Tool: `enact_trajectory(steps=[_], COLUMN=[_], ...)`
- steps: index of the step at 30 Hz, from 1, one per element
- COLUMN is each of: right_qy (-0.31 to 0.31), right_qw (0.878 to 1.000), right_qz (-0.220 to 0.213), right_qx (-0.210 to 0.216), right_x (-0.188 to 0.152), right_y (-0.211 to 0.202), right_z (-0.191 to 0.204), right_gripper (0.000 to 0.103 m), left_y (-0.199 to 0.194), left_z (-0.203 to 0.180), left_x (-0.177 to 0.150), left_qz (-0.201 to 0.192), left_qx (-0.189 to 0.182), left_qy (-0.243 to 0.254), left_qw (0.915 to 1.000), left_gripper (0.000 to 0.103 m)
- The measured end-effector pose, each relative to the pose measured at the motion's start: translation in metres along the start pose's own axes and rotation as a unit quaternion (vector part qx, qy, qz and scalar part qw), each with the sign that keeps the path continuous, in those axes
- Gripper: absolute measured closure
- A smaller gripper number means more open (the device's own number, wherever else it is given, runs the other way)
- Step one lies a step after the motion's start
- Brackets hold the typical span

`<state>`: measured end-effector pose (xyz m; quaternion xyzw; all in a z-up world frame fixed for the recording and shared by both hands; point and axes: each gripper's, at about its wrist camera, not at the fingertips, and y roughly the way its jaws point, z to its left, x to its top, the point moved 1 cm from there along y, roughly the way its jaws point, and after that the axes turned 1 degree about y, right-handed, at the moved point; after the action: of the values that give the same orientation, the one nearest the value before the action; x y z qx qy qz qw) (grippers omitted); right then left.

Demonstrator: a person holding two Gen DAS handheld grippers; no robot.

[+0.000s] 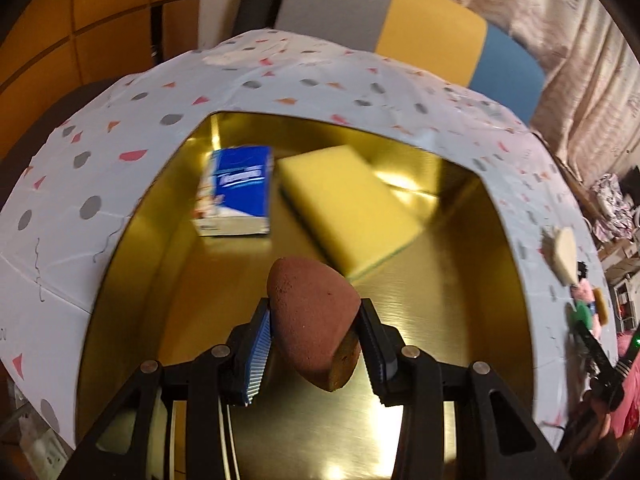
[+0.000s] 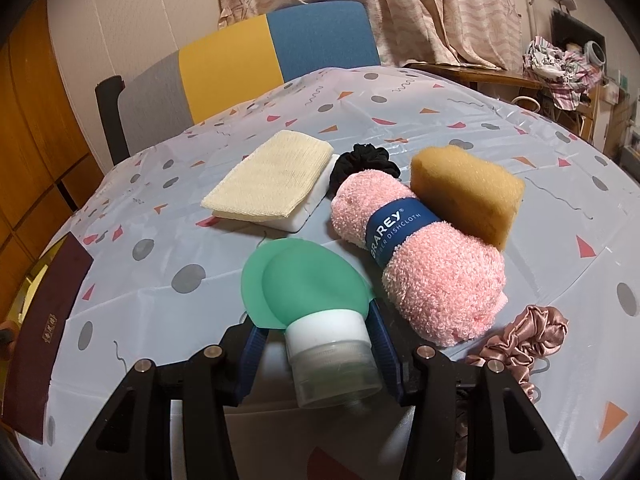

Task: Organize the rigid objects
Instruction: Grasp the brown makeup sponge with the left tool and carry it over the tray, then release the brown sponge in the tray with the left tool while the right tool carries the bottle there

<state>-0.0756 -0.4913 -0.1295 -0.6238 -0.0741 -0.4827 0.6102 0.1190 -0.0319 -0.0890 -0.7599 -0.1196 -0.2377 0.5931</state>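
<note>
My left gripper [image 1: 316, 322] is shut on a reddish-brown wedge-shaped sponge [image 1: 316, 320] and hangs over a gold-lined box [image 1: 460, 280]. A blue tissue packet [image 1: 236, 192] and a yellow sponge [image 1: 348, 204] lie inside the box. In the right wrist view my right gripper [image 2: 316, 338] is shut on a green squeeze bottle [image 2: 304, 284] with a white cap, held just above the tablecloth. That gripper and bottle also show small at the right edge of the left wrist view.
On the patterned tablecloth [image 2: 480, 120] lie a cream cloth on a white pad [image 2: 268, 178], a black scrunchie [image 2: 364, 162], a rolled pink dishcloth [image 2: 420, 268], an orange-brown sponge [image 2: 468, 196] and a pink satin scrunchie [image 2: 524, 340]. A dark red lid [image 2: 48, 332] lies at left. A chair [image 2: 256, 60] stands behind.
</note>
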Motion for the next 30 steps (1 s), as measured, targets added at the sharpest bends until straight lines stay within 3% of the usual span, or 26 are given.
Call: enact_trajectory(steps=[9,19,22,30], right_qy=[-0.008,-0.02,-0.031,-0.055], right_qw=[1.0,0.999,0.999,0.998], right_qz=[0.003,0.01,0.019,0.022], right_qx=[-0.013,-0.031,-0.036,0.016], right_x=[0.0,0.002,0.005,0.003], right_y=[0.001,0.001,0.001,-0.021], right_z=[0.002,0.007,0.011,0.046], right_gripper=[0.052,0.054,0.056,0.057], left_y=[0.008,-0.041,-0.047,-0.045], left_z=[0.033,0.038,0.031,-0.001], left_x=[0.006,-0.001,-0.007,-0.027], left_qz=[0.012,-0.073,-0.073,-0.048], left_qx=[0.064,0.018,-0.004,-0.044], left_qy=[-0.035,-0.071,-0.069,-0.022], left_qw=[0.9973,0.9946,0.995,0.9976], left_gripper=[0.055,0.055,0.055,0.055])
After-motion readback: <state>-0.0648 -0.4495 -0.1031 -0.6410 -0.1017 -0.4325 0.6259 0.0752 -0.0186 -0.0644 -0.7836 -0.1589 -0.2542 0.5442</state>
